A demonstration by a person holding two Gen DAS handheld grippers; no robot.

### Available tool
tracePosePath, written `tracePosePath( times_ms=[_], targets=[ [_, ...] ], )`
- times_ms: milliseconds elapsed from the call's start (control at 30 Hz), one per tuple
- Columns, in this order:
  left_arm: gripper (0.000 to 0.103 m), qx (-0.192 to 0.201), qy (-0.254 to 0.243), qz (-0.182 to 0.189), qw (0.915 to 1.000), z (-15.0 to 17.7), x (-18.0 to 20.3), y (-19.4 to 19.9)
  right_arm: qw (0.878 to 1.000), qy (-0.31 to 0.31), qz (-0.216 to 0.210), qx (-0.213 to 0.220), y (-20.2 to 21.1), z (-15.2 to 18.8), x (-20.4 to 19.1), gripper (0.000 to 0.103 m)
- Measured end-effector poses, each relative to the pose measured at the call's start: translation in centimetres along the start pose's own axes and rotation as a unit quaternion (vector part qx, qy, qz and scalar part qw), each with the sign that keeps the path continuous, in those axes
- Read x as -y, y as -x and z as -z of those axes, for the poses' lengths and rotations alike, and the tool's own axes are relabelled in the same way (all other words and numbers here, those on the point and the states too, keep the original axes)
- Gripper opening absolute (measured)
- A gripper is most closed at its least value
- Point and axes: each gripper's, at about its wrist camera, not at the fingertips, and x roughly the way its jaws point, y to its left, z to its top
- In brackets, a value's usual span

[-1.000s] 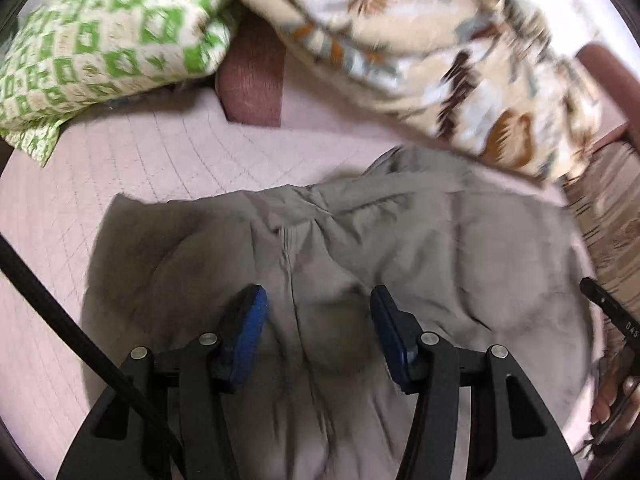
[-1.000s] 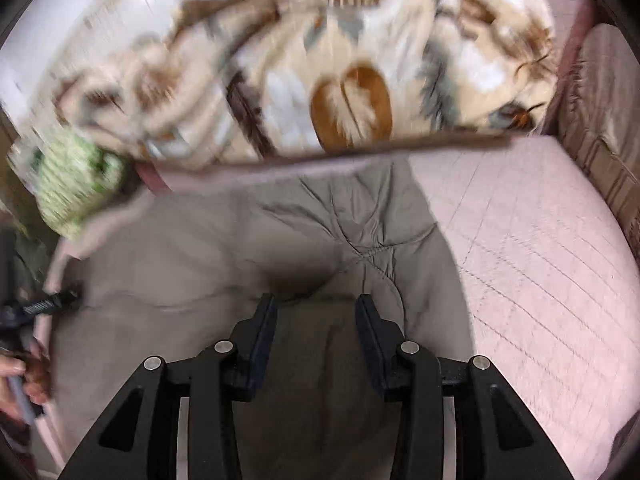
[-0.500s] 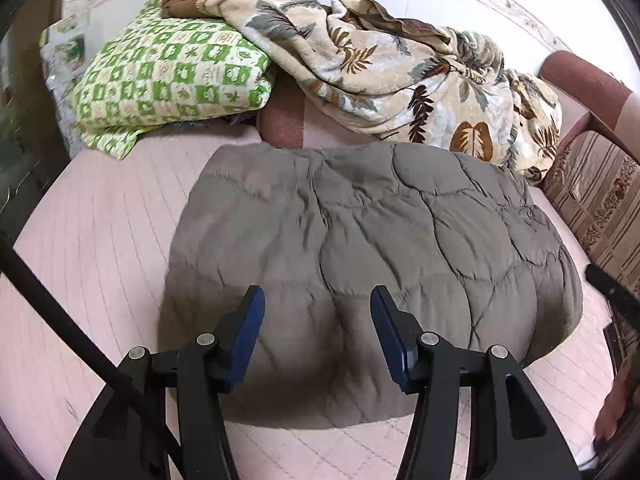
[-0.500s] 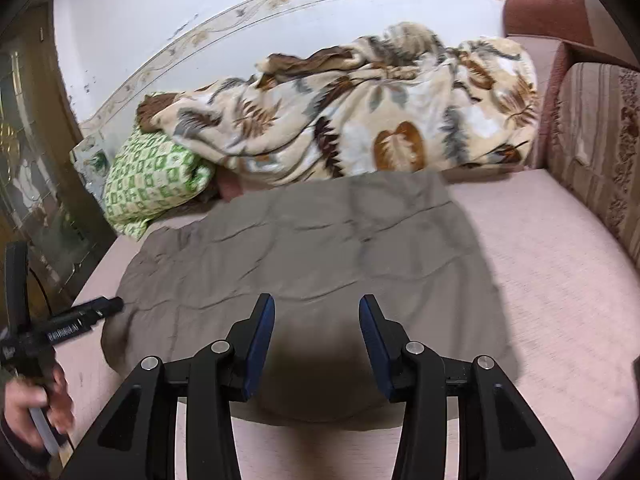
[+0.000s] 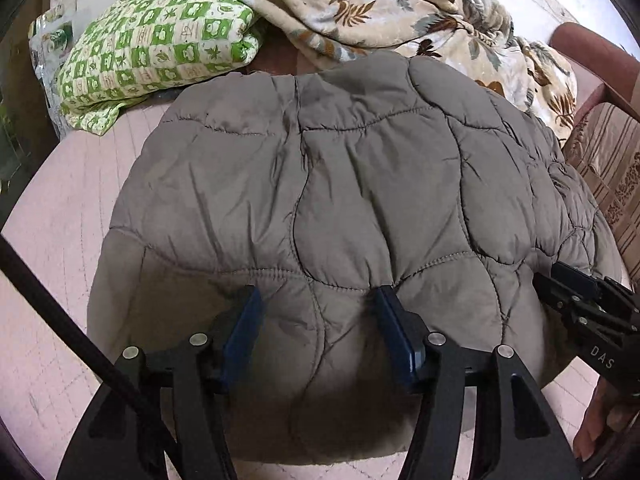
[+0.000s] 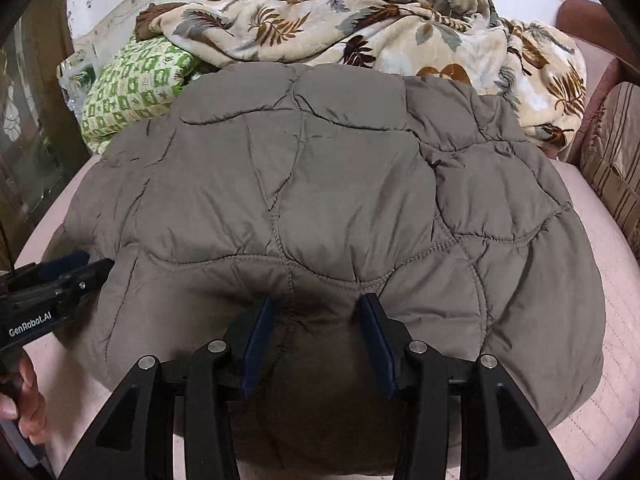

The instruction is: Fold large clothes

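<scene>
A grey quilted jacket (image 5: 340,180) lies folded in a puffy bundle on the pink mattress (image 5: 60,220). My left gripper (image 5: 316,296) has its fingertips sunk into the jacket's near edge, left of centre. Its jaws are opening, and padding bulges between the blue pads without being pinched. My right gripper (image 6: 316,300) presses into the near edge of the jacket (image 6: 320,180) further right, jaws apart, with fabric swelling between them. Each wrist view shows the other tool: the right gripper (image 5: 560,280) at the jacket's right side, the left gripper (image 6: 80,268) at its left side.
A green checked pillow (image 5: 160,40) and a crumpled leaf-print blanket (image 5: 380,12) lie behind the jacket against the wall. A striped cushion (image 5: 608,168) and a reddish armrest stand at the right. A black cable (image 5: 60,320) crosses the lower left. A hand shows at each view's edge.
A second ago the jacket lay rumpled, close under both grippers; half a second ago it lay folded flat. Both grippers have since come forward and down onto its near edge.
</scene>
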Motion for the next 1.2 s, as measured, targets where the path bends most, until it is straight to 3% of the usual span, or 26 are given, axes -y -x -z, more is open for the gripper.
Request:
tracePosePath(
  times_ms=[133, 367, 467, 833, 1200],
  targets=[
    [0.06, 0.035, -0.003, -0.013, 0.9993, 0.3, 0.5, 1.0, 1.0, 0.014, 0.007, 0.019, 0.7, 0.1, -0.4, 0.05],
    [0.06, 0.091, -0.016, -0.036, 0.9951, 0.4, 1.2, 4.3, 0.997, -0.027, -0.046, 0.057, 4.9, 0.1, 0.8, 0.05],
    [0.06, 0.109, -0.021, -0.045, 0.9928, 0.4, 1.4, 5.3, 0.997, -0.017, -0.034, 0.072, 5.9, 0.2, 0.6, 0.05],
    [0.06, 0.11, -0.026, -0.06, 0.9918, 0.5, 1.5, 5.6, 0.996, -0.037, -0.009, 0.075, 6.6, 0.2, 2.3, 0.05],
    [0.06, 0.103, -0.03, -0.072, 0.9916, 0.5, 1.2, 5.0, 0.997, -0.075, 0.007, 0.028, 4.5, 0.6, 4.5, 0.05]
  ],
)
